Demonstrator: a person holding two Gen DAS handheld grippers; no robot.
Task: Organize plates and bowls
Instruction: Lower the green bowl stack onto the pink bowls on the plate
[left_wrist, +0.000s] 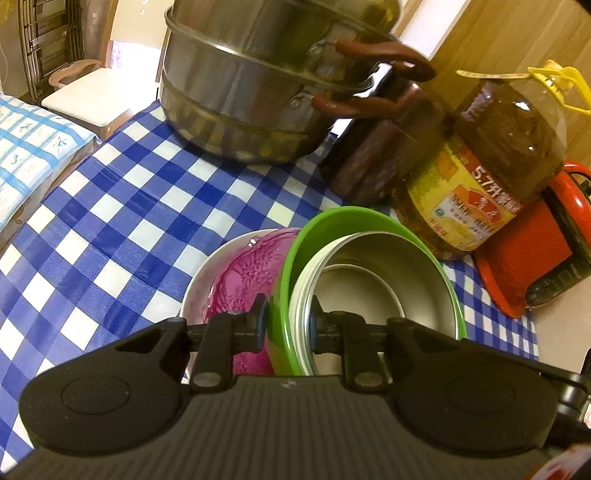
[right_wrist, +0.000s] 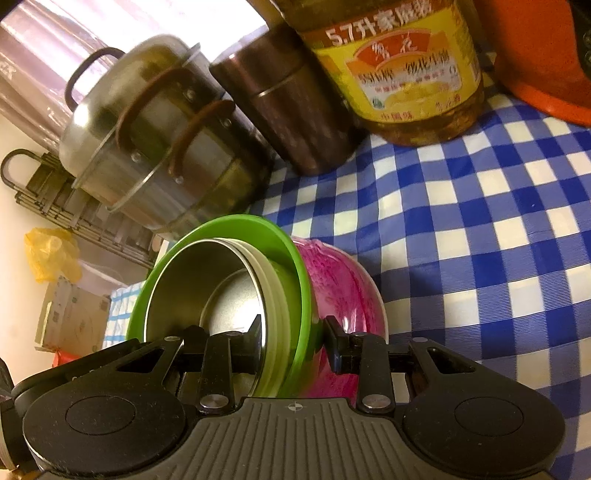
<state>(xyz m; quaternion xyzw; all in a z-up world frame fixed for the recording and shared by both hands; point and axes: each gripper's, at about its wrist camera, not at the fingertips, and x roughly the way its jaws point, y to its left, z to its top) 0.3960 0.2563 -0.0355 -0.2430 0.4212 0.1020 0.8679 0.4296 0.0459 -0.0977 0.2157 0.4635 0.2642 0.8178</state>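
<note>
A steel bowl (left_wrist: 373, 280) sits nested in a green bowl (left_wrist: 332, 229), and both rest in a pink patterned bowl (left_wrist: 251, 273) with a white outside. My left gripper (left_wrist: 287, 317) is shut on the rims of the green and steel bowls, one finger outside, one inside. The same stack shows in the right wrist view: steel bowl (right_wrist: 207, 288), green bowl (right_wrist: 258, 229), pink bowl (right_wrist: 340, 280). My right gripper (right_wrist: 293, 336) is closed over the rims of the steel and green bowls on the opposite side. The stack looks tilted over the tablecloth.
A blue-and-white checked tablecloth (left_wrist: 140, 229) covers the table. At the back stand a big steel steamer pot (left_wrist: 251, 81), a dark brown canister (left_wrist: 376, 155), a large oil bottle (left_wrist: 491, 173) and a red appliance (left_wrist: 532, 258). A white stool (left_wrist: 96, 96) stands beyond the table edge.
</note>
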